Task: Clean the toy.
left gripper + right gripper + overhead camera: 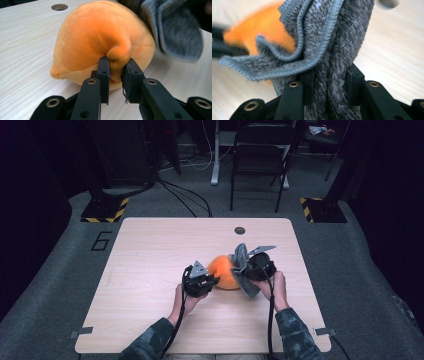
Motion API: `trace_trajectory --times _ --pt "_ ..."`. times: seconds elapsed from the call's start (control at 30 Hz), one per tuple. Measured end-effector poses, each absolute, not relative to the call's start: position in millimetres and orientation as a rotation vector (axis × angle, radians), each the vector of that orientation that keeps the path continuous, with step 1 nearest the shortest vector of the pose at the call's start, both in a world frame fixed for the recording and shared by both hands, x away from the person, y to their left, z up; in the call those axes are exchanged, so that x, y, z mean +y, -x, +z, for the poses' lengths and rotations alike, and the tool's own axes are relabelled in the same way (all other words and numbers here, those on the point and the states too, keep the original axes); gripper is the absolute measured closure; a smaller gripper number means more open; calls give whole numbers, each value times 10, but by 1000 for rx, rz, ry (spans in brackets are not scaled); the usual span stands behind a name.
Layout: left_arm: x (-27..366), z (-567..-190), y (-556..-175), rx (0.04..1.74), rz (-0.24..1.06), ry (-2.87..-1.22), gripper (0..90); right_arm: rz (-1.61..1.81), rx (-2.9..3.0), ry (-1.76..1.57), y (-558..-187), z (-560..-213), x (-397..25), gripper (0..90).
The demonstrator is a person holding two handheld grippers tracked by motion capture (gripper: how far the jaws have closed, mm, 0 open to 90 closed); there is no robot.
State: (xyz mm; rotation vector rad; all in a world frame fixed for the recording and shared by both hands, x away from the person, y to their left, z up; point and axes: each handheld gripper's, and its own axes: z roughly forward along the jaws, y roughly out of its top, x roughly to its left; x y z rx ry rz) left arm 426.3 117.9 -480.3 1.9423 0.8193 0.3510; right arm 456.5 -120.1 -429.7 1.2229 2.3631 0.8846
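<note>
An orange plush toy lies near the middle of the table. My left gripper holds it from its left side, jaws shut on a small nub of the orange plush toy; the pinch sits at my left gripper. A grey cloth hangs bunched against the toy's right side. My right gripper is shut on the grey cloth, whose folds rise between the jaws of my right gripper. The toy shows blurred behind the cloth.
The light wooden table has a round cable hole near its far edge. A folding chair and cables stand on the floor beyond. Bare tabletop lies left of the toy and toward the far edge.
</note>
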Motion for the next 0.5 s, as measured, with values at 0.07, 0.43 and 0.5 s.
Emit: trace_trajectory --times 0.07,0.43,0.5 --pt "1191 -4801 -4241 798 391 -1951 731 820 2356 -1178 -4565 -4431 -1095 660" --pt "1085 -4919 -4260 712 562 -2055 514 909 2352 -1240 -4606 -4479 -1185 657" --pt "1085 -4926 -4266 740 562 -2042 635 920 2348 -1251 -4607 -4481 -1185 657"
